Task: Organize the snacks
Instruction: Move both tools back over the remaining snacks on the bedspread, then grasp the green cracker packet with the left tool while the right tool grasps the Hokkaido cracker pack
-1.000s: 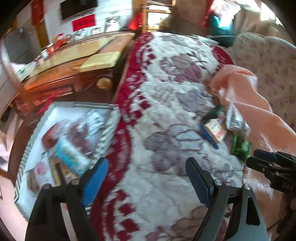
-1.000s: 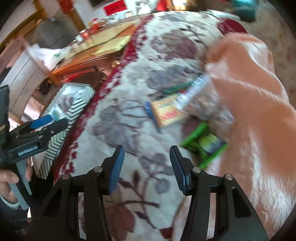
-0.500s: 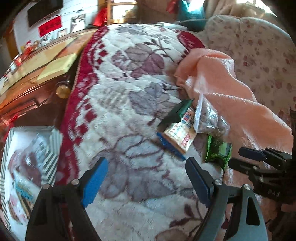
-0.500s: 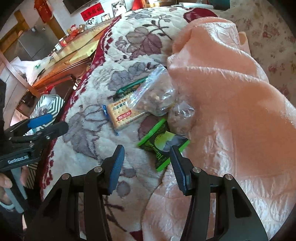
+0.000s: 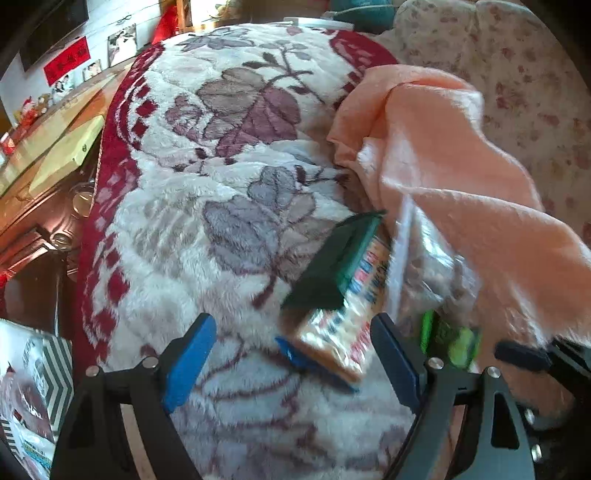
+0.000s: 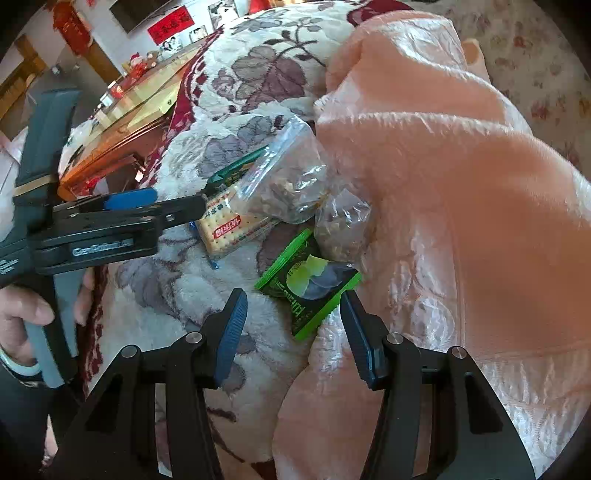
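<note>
While unheld, green packet (image 6: 308, 278) just beyond jaws.

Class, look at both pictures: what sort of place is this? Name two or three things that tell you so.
Most likely a lived-in room at home, a bedroom or sitting room. A plush flowered blanket and a peach blanket cover a soft bed or sofa, a wooden table stands beside it, and a red banner hangs on the wall.

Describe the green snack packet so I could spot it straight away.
Find the peach blanket lying on the flowery bedspread. At its edge sits a small heap of snacks; the green packet lies nearest the right gripper. It alone is bright green, unlike the cracker pack and clear bags.
</note>
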`<action>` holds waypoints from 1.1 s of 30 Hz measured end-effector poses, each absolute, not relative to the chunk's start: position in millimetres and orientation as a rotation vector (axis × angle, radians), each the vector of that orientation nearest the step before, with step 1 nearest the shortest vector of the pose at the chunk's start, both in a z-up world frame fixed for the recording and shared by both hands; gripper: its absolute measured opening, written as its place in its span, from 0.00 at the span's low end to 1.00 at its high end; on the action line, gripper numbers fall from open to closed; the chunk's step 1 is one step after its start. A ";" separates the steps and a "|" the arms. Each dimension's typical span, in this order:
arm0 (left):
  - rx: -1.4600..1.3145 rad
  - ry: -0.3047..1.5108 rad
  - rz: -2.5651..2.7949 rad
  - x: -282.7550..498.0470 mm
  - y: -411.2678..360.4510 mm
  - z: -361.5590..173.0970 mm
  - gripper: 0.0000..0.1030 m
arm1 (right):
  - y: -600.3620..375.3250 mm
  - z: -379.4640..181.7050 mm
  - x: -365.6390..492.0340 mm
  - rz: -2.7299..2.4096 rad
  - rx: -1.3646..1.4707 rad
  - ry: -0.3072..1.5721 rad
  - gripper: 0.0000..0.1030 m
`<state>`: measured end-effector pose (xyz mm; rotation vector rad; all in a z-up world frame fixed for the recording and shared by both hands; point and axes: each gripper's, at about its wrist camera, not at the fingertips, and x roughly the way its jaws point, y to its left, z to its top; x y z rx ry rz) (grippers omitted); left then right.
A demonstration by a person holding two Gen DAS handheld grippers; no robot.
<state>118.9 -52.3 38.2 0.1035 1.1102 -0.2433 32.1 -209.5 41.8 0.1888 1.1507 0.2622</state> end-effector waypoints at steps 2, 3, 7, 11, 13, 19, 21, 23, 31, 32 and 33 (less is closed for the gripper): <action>0.119 1.128 -0.203 130.1 -54.7 31.6 0.84 | -209.9 42.3 31.2 0.265 0.191 1.148 0.51; 0.123 1.134 -0.182 135.6 -53.7 29.1 0.84 | -209.5 42.5 30.9 0.266 0.189 1.147 0.51; 0.075 1.133 -0.090 157.0 -33.3 29.9 0.84 | -208.4 43.2 30.3 0.274 0.181 1.146 0.51; 0.041 1.111 -0.087 166.3 -16.7 38.4 0.84 | -205.7 40.7 31.4 0.292 0.183 1.157 0.51; 0.048 1.102 -0.119 167.8 -18.1 41.5 0.84 | -204.4 39.2 32.5 0.296 0.186 1.162 0.51; 0.148 1.153 -0.282 174.8 -54.2 28.0 0.84 | -204.4 36.4 32.1 0.298 0.183 1.174 0.51; 0.228 1.164 -0.297 178.1 -65.9 20.5 0.85 | -204.9 35.7 32.1 0.298 0.183 1.177 0.51; 0.267 1.172 -0.333 184.5 -70.7 16.5 0.85 | -204.8 35.1 32.3 0.297 0.181 1.179 0.51; 0.371 1.193 -0.446 204.3 -63.3 17.7 0.84 | -207.6 30.7 34.8 0.292 0.190 1.188 0.51; 0.386 1.208 -0.447 206.7 -63.5 13.9 0.84 | -207.4 29.6 35.6 0.292 0.193 1.191 0.51; 0.394 1.216 -0.447 210.1 -64.0 10.7 0.84 | -207.0 29.1 36.6 0.292 0.195 1.193 0.52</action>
